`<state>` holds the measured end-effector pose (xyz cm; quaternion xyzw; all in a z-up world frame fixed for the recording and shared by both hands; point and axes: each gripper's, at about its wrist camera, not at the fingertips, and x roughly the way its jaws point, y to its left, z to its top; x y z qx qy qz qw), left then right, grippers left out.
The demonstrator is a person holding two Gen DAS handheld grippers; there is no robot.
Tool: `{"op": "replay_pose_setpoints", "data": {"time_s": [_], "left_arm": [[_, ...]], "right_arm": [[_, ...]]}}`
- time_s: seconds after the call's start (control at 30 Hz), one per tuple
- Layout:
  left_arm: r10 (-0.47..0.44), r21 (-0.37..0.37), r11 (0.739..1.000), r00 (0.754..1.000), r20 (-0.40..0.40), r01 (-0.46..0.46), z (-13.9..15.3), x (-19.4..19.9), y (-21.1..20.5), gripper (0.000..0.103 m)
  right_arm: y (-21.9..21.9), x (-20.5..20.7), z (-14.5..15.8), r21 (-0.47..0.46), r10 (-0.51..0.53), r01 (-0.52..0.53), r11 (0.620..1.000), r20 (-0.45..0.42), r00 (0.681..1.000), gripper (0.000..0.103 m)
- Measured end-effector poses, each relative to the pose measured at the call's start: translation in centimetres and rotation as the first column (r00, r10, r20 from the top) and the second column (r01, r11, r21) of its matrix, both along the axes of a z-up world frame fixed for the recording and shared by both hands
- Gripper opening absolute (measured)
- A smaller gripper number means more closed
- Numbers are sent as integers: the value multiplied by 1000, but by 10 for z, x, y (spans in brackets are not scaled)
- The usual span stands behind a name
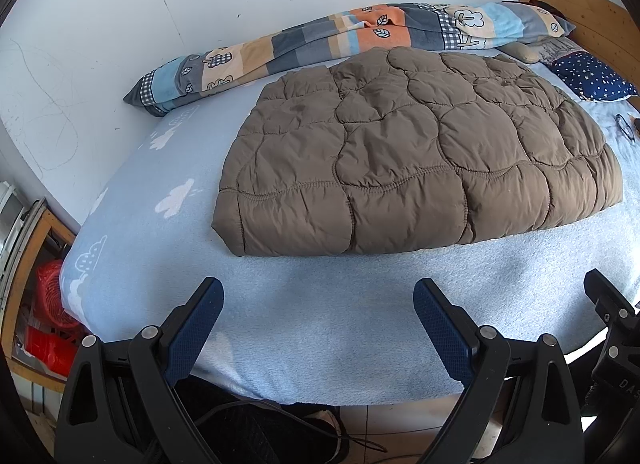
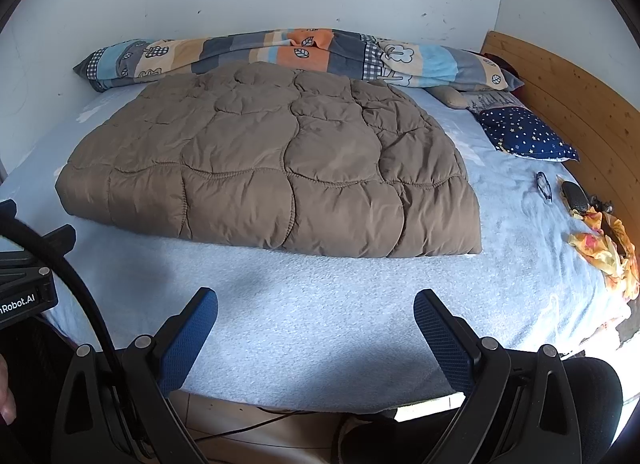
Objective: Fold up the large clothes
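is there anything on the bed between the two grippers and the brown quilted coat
Nothing visible. Only bare blue bed sheet lies between the open left hand-held gripper, the open right hand-held gripper and the brown quilted coat. The glasses lie off to the right, out of the way.

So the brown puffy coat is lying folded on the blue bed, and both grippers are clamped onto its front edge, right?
Not quite. The brown puffy coat does lie folded on the blue bed, but the left gripper and right gripper are open and short of its edge, as both wrist views show.
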<state>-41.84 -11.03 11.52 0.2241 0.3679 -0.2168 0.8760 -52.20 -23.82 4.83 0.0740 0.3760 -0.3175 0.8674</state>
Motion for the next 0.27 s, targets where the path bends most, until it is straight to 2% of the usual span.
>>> {"op": "replay_pose_setpoints", "data": {"time_s": [0.2,0.27], "left_arm": [[-24,-12,1000,996,-91,23,-7,6,2,96],[-17,-8,1000,996,-85,16,-7,6,2,96]], "right_arm": [[0,-1,0,1,-1,1,1000,4,1000,100],[0,-1,1,0,-2,2,1000,5,1000,100]]}}
